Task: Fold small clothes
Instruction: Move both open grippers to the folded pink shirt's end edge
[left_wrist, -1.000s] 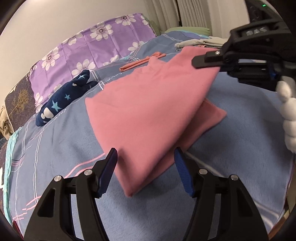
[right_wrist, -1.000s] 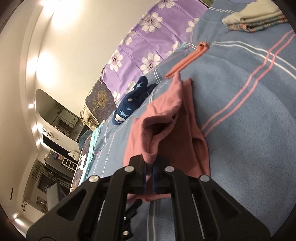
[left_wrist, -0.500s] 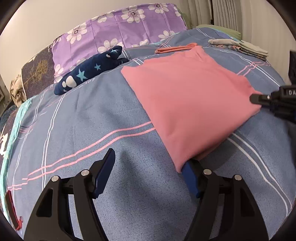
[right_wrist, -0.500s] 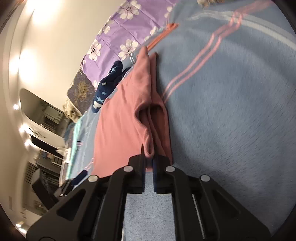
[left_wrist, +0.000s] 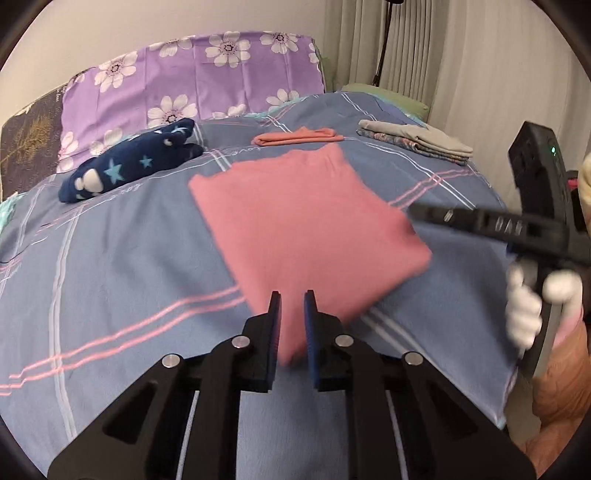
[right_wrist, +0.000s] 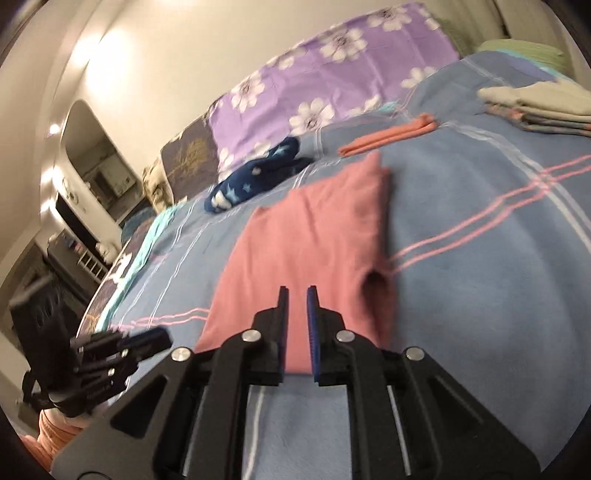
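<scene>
Since the earlier frames the pink garment has gone from hanging in the air to lying folded flat on the bed, and the left tool's jaws have just been closing

Left wrist view: the left tool (left_wrist: 292, 295) shows a narrow gap between its blue pads, and the near corner of the pink garment (left_wrist: 306, 221) sits in that gap; motion blur hides whether the pads press on it. The garment lies on the blue striped bedspread (left_wrist: 110, 258). The right tool (left_wrist: 421, 212) reaches in from the right, tip at the garment's right edge, held by a white-gloved hand (left_wrist: 524, 306). Behind lie a navy star-patterned piece (left_wrist: 129, 168), a folded orange piece (left_wrist: 299, 137) and a stack of folded clothes (left_wrist: 417, 142).

Right wrist view: the right tool (right_wrist: 297, 291) has slightly parted jaws that have just been opening, over the garment's (right_wrist: 310, 236) near edge; any grip is unclear. The left tool (right_wrist: 147, 339) shows at lower left
</scene>
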